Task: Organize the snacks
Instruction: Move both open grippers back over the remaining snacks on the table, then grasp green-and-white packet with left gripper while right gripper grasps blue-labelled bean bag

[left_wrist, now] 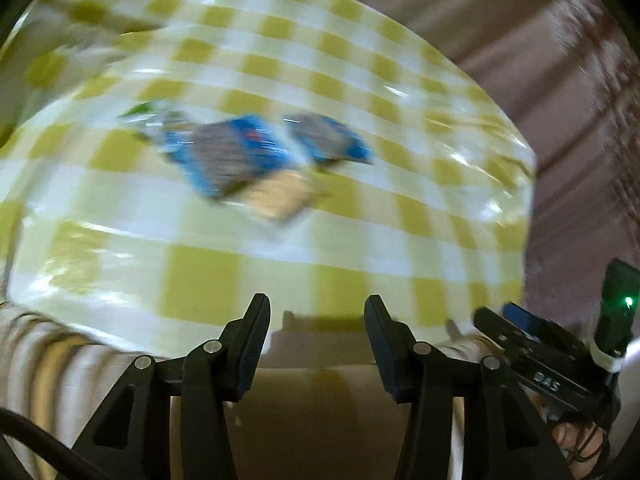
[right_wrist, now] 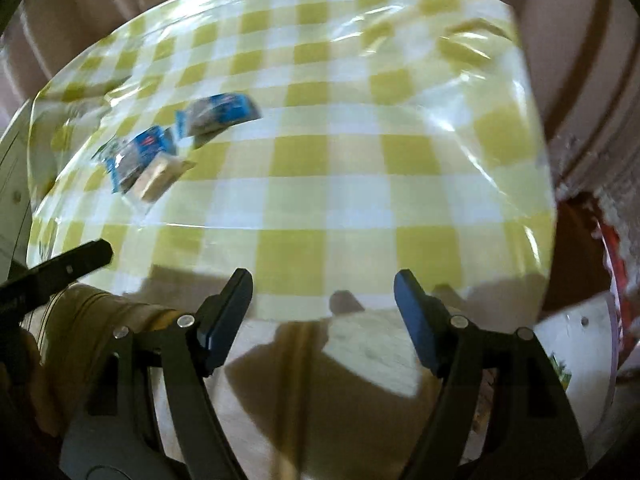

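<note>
Several snack packets lie together on the checked table, all blurred. In the left wrist view a blue packet (left_wrist: 228, 156) sits mid-table, a second blue packet (left_wrist: 332, 140) to its right, and a tan cracker packet (left_wrist: 280, 196) just in front. My left gripper (left_wrist: 317, 304) hangs over the near table edge, open, with nothing between its fingers. In the right wrist view the same blue packets (right_wrist: 218, 114) (right_wrist: 136, 152) and the tan packet (right_wrist: 160, 176) lie far left. My right gripper (right_wrist: 323, 280) is open and holds nothing, well short of them.
The table wears a green-and-white checked cloth (right_wrist: 360, 152) under glossy clear plastic. Brownish drapery (left_wrist: 520, 20) stands behind it. A red-and-white object (right_wrist: 616, 272) and a white panel (right_wrist: 580, 320) sit off the right edge. A black device with a green light (left_wrist: 618, 304) is at lower right.
</note>
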The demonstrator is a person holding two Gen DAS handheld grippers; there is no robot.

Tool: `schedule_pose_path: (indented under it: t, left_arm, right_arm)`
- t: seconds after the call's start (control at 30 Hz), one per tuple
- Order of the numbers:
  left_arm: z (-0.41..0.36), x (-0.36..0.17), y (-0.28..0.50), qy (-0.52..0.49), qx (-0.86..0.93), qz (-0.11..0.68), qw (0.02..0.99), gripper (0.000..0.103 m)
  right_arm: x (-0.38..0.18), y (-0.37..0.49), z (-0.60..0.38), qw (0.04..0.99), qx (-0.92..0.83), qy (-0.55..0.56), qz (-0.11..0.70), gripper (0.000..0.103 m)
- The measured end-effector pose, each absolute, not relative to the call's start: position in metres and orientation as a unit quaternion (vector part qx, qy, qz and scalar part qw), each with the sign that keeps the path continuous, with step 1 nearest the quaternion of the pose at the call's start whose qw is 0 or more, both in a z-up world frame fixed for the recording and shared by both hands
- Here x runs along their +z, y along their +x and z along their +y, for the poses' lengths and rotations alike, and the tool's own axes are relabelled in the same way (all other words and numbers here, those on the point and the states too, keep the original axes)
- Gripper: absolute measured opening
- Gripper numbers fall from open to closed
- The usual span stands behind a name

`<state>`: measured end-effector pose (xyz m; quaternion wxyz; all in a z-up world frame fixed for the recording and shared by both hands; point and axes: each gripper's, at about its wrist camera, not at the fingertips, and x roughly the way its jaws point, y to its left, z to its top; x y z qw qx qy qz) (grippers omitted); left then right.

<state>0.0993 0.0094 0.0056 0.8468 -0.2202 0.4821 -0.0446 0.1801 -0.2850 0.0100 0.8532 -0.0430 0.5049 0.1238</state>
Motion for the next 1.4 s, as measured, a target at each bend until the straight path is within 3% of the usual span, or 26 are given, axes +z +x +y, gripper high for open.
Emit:
schedule_pose_path:
  t: [0.37, 0.83, 1.4]
  left_arm:
    - [0.077, -0.010, 0.097, -0.268, 0.039, 0.478, 0.836, 0.056]
    - [0.133, -0.015, 0.136, -0.333, 0.121, 0.432, 0.829, 0.056]
    - [0.141, -0.029, 0.189, -0.351, 0.127, 0.427, 0.824, 0.056]
  right_arm:
    - [-0.002, 0.207, -0.228, 0.827, 0.188, -0.053, 0.528, 0.082]
    - [-0.013, 0.273, -0.188, 0.810, 0.211, 0.013, 0.547, 0.086]
    - [-0.023, 0.333, -0.159, 0.802, 0.199, 0.082, 0.557, 0.089]
